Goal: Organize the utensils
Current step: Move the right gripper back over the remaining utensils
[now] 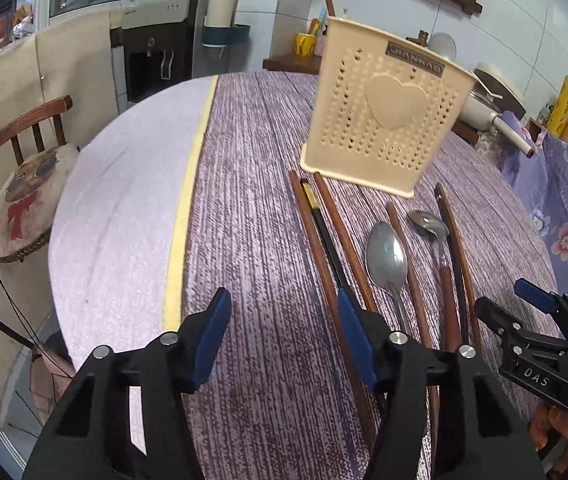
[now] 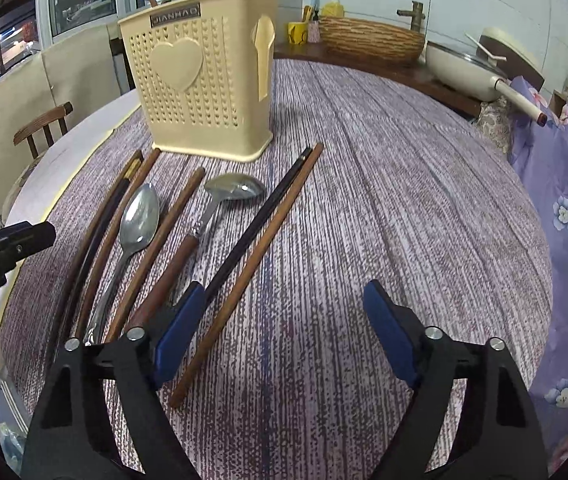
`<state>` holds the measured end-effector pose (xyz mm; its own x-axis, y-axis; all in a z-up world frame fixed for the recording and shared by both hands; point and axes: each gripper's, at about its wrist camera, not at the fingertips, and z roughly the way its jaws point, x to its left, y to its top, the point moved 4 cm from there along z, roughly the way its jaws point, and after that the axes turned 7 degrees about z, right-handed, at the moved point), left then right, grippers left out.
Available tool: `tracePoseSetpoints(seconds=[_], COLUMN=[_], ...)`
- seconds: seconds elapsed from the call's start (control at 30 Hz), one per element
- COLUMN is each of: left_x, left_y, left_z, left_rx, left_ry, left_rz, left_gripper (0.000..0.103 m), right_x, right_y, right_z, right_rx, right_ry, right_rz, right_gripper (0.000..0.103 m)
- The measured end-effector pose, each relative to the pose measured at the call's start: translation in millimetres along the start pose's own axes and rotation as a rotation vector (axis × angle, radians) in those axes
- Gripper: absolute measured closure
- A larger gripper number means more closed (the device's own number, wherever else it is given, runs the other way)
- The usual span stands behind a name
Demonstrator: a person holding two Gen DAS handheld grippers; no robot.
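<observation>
**A:** ok so what are the grippers actually doing? Are they holding anything?

**B:** nope, both have nothing in them. The left gripper (image 1: 284,316) has its blue pads spread with only bare tablecloth (image 1: 259,208) between them; the right-hand pad sits just over the leftmost brown chopstick (image 1: 316,248) and black chopstick (image 1: 326,240), can't tell if it touches. The right gripper (image 2: 286,312) is spread wider, nothing pinched, and its left pad is right at the black-and-brown chopstick pair (image 2: 267,224).

**A:** and the utensils?

**B:** all lying in a row mid-table, in front of the cream holder (image 2: 203,76), which stands upright toward the far edge. Big steel spoon (image 2: 139,220) and the wood-handled spoon (image 2: 219,200) lie between the chopsticks.
</observation>
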<state>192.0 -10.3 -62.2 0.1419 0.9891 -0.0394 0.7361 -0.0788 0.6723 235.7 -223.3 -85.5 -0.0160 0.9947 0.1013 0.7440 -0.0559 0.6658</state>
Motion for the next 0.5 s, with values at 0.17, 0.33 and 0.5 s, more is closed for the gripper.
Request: tracePoseSetpoints(seconds=[0.17, 0.33, 0.5], left_x=[-8.3, -15.8, -18.5], left_y=[-3.0, -5.0, -7.4], left_z=[5.0, 9.8, 11.9], left_rx=[0.02, 0.038, 0.045], left_ry=[-0.013, -0.01, 0.0], left_rz=[0.019, 0.038, 0.049], left_gripper=[0.056, 0.06, 0.063], right_x=[-2.3, 0.3, 3.0], right_y=[-4.3, -3.8, -2.2], right_z=[7.4, 8.7, 8.2], right_rx=[0.044, 0.053, 0.063], right_ry=[0.018, 0.008, 0.001], right_rz=[0.04, 0.046, 0.024], right_gripper=[0.034, 0.039, 0.05])
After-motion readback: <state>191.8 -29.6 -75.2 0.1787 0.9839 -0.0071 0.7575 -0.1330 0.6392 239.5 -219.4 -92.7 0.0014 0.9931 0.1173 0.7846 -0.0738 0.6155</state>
